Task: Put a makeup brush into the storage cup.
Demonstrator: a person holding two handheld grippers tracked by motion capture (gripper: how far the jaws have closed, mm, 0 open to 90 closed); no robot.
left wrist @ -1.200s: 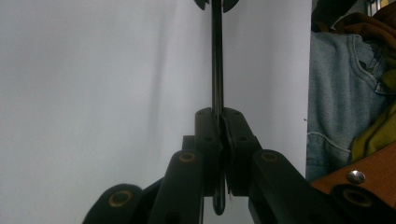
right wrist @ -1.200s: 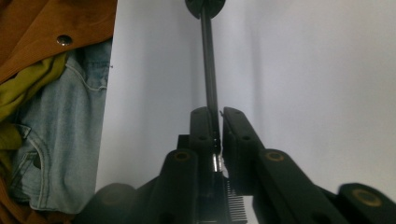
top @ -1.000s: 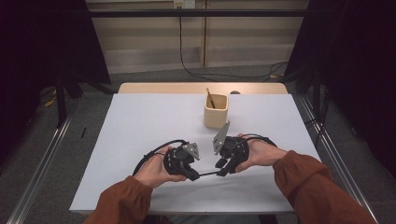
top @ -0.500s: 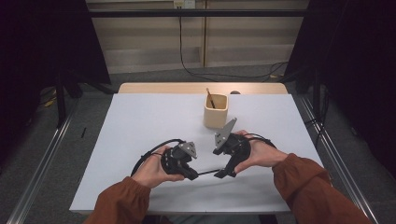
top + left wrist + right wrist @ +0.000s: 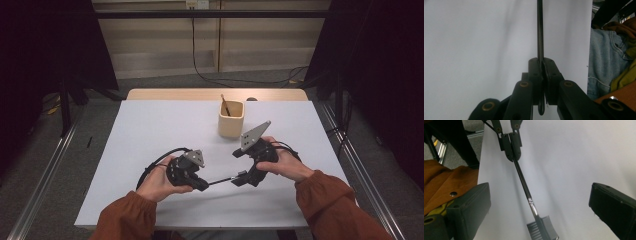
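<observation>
Gripping thin black brush handle (image 5: 540, 30) end-on, left gripper (image 5: 201, 183) clamped shut on it, brush comb head (image 5: 543, 228) low over white table (image 5: 150, 130), right gripper (image 5: 239, 167) jaws just opened wide, nothing touching pads, brush between them, wooden cup (image 5: 231, 120) beyond.

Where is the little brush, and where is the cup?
brush (image 5: 543, 227), right gripper view, on its comb-like head.
cup (image 5: 230, 125), high view, on its front wall.
</observation>
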